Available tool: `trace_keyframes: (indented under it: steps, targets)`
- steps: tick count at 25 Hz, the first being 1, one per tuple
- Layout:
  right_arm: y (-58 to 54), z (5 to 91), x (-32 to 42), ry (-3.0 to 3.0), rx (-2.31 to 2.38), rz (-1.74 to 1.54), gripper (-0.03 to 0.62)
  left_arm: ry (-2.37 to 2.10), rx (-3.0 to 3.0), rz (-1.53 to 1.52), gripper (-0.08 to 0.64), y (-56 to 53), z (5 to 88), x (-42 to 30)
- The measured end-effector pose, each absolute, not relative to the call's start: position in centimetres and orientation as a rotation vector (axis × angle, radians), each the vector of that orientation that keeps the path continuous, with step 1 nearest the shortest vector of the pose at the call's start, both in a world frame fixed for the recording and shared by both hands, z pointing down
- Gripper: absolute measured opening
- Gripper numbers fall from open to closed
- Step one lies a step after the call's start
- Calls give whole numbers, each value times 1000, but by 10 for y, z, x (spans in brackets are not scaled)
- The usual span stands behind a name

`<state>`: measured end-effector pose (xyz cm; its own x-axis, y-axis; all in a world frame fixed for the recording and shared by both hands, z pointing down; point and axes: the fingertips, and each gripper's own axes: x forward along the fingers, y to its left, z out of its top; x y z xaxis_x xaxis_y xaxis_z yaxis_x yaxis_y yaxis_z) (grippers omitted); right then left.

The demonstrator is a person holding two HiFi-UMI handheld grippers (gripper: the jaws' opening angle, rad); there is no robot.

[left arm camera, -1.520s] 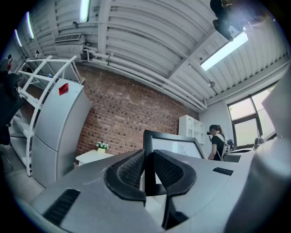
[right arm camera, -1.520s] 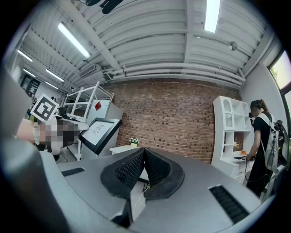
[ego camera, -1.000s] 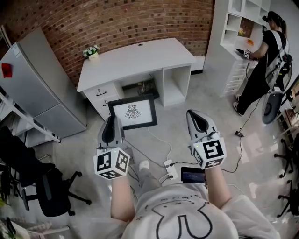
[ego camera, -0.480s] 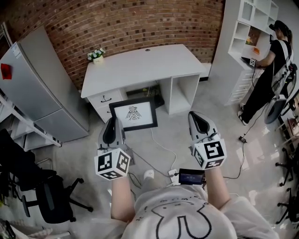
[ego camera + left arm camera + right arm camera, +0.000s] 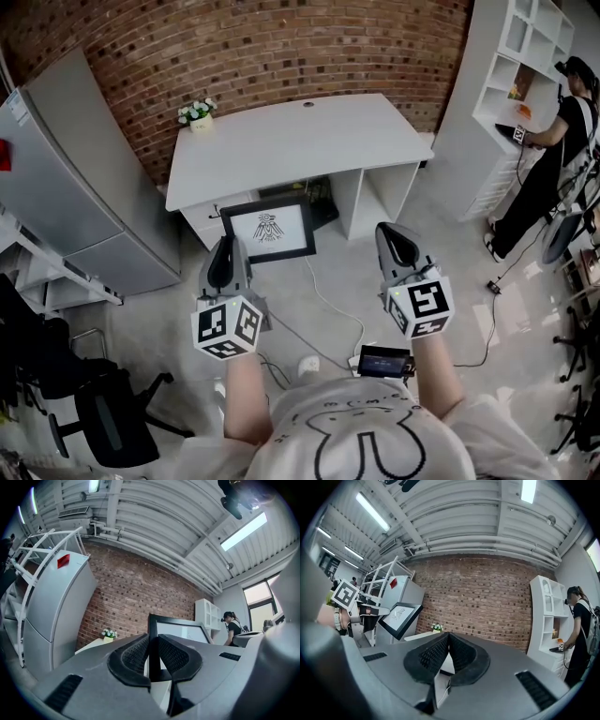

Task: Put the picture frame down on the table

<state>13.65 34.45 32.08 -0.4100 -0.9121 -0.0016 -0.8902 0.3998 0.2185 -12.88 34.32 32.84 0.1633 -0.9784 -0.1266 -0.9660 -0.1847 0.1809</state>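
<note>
A black picture frame (image 5: 268, 229) with a white print of a bird hangs upright in front of me. My left gripper (image 5: 223, 246) is shut on its lower left edge. In the left gripper view the frame's black border (image 5: 180, 631) rises from between the closed pads (image 5: 136, 656). The white table (image 5: 300, 141) stands just beyond the frame, against the brick wall. Off to the right, my right gripper (image 5: 393, 234) is shut with nothing in it, well apart from the frame. The right gripper view shows the frame (image 5: 399, 617) at the left, above the table.
A small pot of flowers (image 5: 197, 112) stands at the table's back left corner. A grey cabinet (image 5: 75, 187) is to the left and a white shelf unit (image 5: 525, 75) to the right, with a person (image 5: 553, 141) at it. Cables (image 5: 328, 309) lie on the floor, and a black office chair (image 5: 103, 412) sits at lower left.
I have come closer to the table, which now fills more of the head view. The frame stays in my left gripper at the same height, and both grippers keep their pose.
</note>
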Motion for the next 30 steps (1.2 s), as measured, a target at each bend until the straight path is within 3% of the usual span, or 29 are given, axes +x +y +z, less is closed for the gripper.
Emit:
trace_keyframes:
  steps: [13, 30]
  targets:
    - [250, 319, 63, -2503, 1649, -255, 17, -1913, 2381, -320, 69, 239, 325, -194]
    - [189, 337, 39, -2496, 1575, -249, 17, -1942, 2317, -322, 69, 188, 347, -223]
